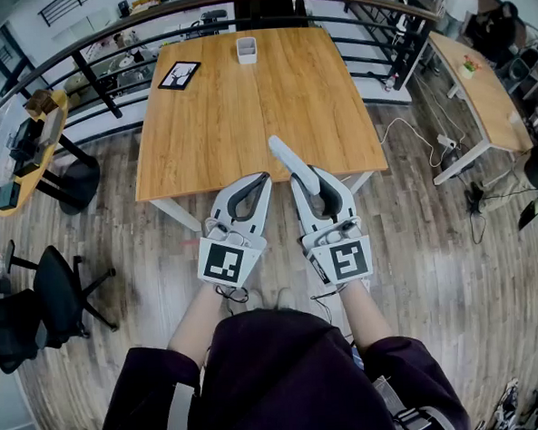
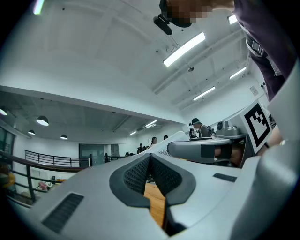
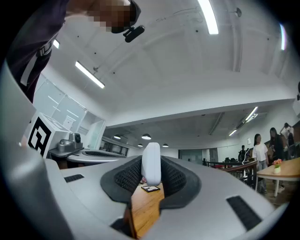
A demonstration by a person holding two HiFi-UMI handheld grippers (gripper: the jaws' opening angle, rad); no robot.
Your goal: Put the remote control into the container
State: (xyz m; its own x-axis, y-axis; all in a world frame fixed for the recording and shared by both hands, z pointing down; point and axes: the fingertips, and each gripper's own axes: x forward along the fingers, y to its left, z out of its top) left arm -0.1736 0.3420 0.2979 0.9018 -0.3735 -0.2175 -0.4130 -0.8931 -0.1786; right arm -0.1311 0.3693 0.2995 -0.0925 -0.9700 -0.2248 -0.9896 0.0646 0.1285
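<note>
Right gripper view shows my right tool (image 3: pixel 151 180) pinching the remote control (image 3: pixel 151 163). The white body stands upright between the ribbed pads, with most of its length sticking out past the tips. My left tool (image 2: pixel 150 161) is pressed together with nothing in it.

From the head view, the remote control is in the air just over the near edge of the surface (image 1: pixel 245 120), about the middle of that edge. The container (image 1: pixel 247 49) is a small white open box standing at the middle of the far edge, well apart from the remote. A dark frame (image 1: pixel 180 75) lies near the far left corner, clear of the straight line between them.

The step in hand, as I judge it, is the carry across. I should reach straight over the surface toward the far edge and hold the grip firm, because the pads hold only the lower end and the long free end could swing. The container's mouth looks narrow, so I should bring the remote above it, tip it end-down, line it up with the opening, and spread the pads only once the end is inside the walls.

My forearms come out of dark sleeves side by side. Both tools point away from me toward the far edge and angle inward, so their tips are near each other but apart.
</note>
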